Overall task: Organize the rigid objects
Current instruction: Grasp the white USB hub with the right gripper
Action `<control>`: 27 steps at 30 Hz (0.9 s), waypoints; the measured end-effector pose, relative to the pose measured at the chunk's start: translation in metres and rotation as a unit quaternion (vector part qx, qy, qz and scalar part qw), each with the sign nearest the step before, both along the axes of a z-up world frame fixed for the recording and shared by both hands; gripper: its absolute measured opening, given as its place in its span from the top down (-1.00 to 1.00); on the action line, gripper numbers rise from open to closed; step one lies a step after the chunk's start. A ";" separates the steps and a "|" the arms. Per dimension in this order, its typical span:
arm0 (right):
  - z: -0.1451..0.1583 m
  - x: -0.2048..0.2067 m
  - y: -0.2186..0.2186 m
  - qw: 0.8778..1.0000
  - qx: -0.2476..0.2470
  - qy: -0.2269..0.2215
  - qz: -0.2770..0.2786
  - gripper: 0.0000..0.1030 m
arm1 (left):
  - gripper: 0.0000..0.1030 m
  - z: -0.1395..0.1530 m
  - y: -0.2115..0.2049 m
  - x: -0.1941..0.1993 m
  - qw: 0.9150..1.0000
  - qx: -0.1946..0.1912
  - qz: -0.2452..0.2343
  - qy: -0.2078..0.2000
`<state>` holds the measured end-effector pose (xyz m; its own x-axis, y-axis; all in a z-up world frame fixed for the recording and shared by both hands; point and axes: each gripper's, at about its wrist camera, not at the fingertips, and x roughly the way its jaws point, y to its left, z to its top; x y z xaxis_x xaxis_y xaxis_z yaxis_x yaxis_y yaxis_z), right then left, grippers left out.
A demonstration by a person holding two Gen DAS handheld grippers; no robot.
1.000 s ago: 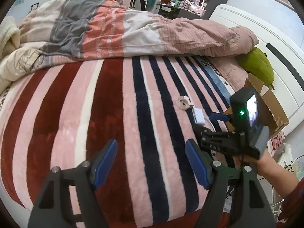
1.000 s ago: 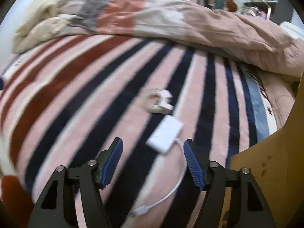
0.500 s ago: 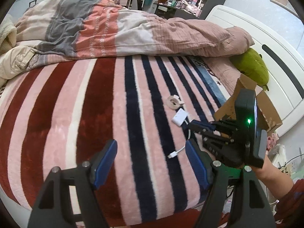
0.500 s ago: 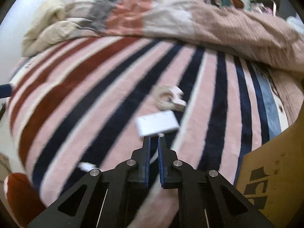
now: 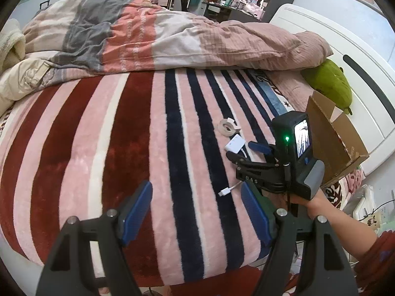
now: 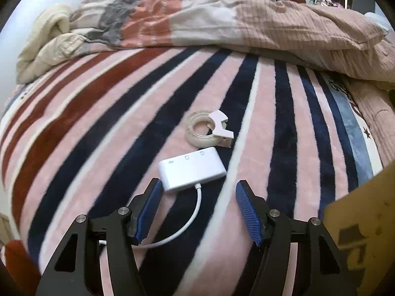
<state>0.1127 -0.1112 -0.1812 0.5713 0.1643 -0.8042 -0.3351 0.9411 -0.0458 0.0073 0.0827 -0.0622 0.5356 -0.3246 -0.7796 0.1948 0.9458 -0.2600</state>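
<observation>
Right hand-held gripper [image 6: 198,207] tilted down over adapter [image 6: 192,170]

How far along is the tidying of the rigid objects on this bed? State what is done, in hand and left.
Done: nothing visibly; the cardboard box shows no contents from here. In hand: the right gripper, its jaws just reopened, is open over the cable of the white adapter, gripping nothing. Left: the adapter and the tape dispenser both lie on the striped blanket. The left gripper is open and empty.
</observation>
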 end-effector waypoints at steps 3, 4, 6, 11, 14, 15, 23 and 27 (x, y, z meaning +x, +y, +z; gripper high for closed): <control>0.000 -0.002 0.002 1.000 0.005 -0.010 0.015 0.40 | -0.38 -0.001 0.003 0.001 1.000 -0.002 0.005 0.003; 0.002 -0.005 0.003 1.000 0.007 -0.009 0.018 0.45 | -0.38 -0.001 0.003 0.001 1.000 -0.003 0.005 0.003; 0.005 -0.009 0.004 1.000 0.009 -0.010 0.028 0.45 | -0.38 -0.001 0.002 0.002 1.000 -0.006 0.004 0.004; 0.016 -0.031 0.009 0.998 0.026 -0.012 0.064 0.45 | -0.38 0.001 -0.006 0.001 1.000 -0.009 -0.006 0.004; 0.033 -0.048 0.016 0.994 0.041 -0.019 0.096 0.45 | -0.38 0.002 -0.009 0.002 1.000 -0.018 -0.009 0.006; 0.040 -0.054 0.019 0.993 0.048 -0.022 0.109 0.45 | -0.38 0.003 -0.010 0.002 1.000 -0.024 -0.012 0.005; 0.111 -0.097 0.036 0.974 0.112 -0.051 0.193 0.46 | -0.06 0.033 -0.022 0.010 0.995 -0.090 -0.049 -0.017; 0.144 -0.107 0.035 0.965 0.131 -0.073 0.213 0.46 | 0.41 0.055 -0.030 0.020 0.990 -0.114 -0.072 -0.028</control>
